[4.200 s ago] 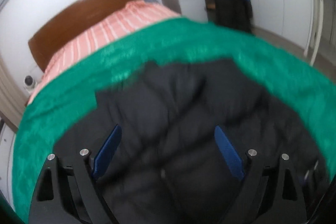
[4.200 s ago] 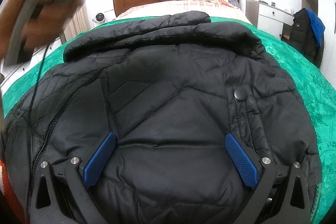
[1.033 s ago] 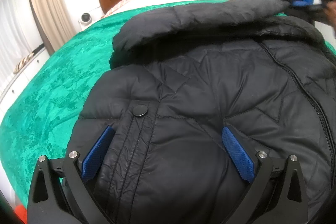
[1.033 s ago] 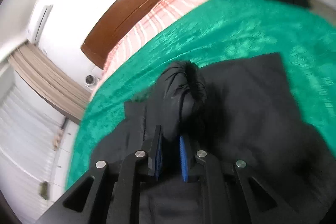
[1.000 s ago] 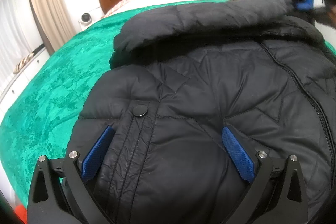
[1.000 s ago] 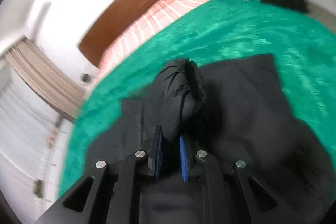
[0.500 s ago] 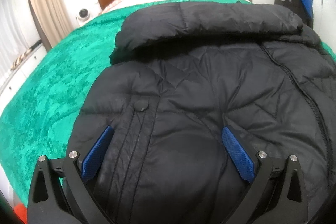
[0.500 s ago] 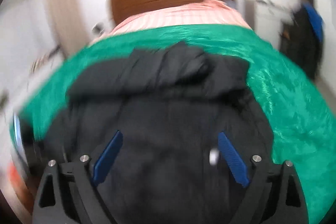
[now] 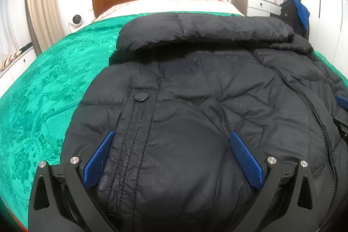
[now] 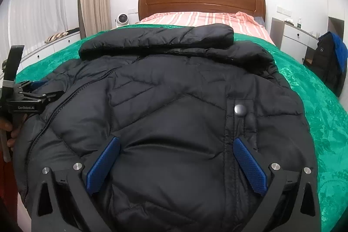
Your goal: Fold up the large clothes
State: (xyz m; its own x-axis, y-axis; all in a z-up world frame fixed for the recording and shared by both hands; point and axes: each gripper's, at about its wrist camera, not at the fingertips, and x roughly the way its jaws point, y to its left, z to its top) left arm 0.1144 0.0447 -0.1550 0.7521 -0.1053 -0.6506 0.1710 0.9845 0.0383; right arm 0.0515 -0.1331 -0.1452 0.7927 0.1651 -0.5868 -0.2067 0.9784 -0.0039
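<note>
While the black jacket [image 10: 174,101] is laid flat on the bed [image 9: 43,90] for folding, both tools, the left tool [image 9: 171,158] and the right tool [image 10: 176,164], are held over it; the left is spread empty, the right is opening with nothing pinched.

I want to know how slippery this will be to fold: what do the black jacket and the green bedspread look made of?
The black jacket looks like smooth synthetic shell, probably nylon or polyester, over puffy filling: faint sheen, stitched quilting, fine wrinkles. The green bedspread looks like woven or velvety fabric with a glossy floral pattern; the exact fibre can't be told.
</note>
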